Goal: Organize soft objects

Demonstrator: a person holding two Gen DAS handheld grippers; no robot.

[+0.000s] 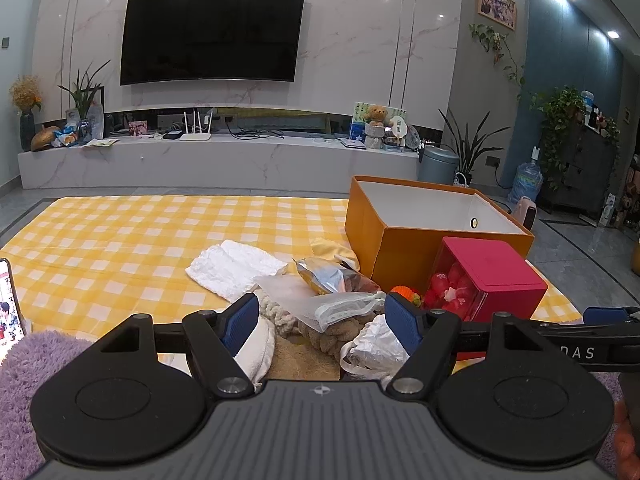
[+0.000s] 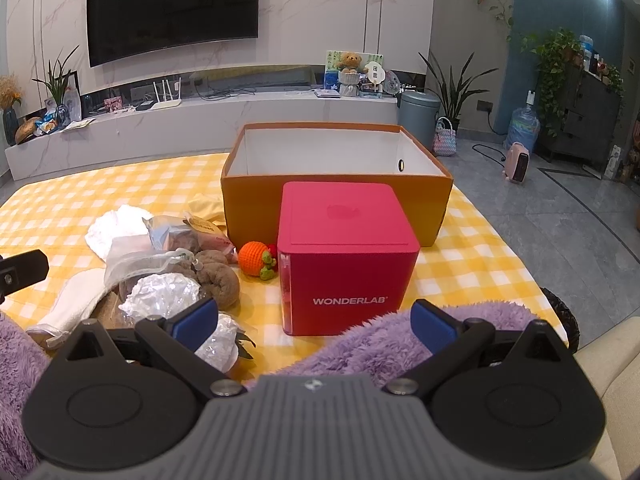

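Note:
A heap of soft things lies on the yellow checked cloth [image 1: 120, 236]: a white folded cloth [image 1: 234, 270], a foil snack bag [image 1: 328, 276], a clear mesh pouch [image 1: 344, 308], a brown rolled towel [image 2: 218, 276], crumpled white plastic [image 2: 160, 294], a white sock [image 2: 76, 300] and an orange crocheted toy [image 2: 254, 258]. My left gripper [image 1: 322, 320] hovers open just above the near side of the heap, nothing between its fingers. My right gripper [image 2: 314, 320] stands open in front of the red box [image 2: 348, 256]. Behind it sits the open orange box [image 2: 336, 196].
Purple fluffy fabric [image 2: 384, 340] covers the near edge under both grippers. A phone [image 1: 10, 300] stands at the left edge. Beyond the cloth runs a TV bench [image 1: 220, 160], a grey bin [image 2: 418, 114], plants and a water jug [image 2: 522, 126] on the tiled floor.

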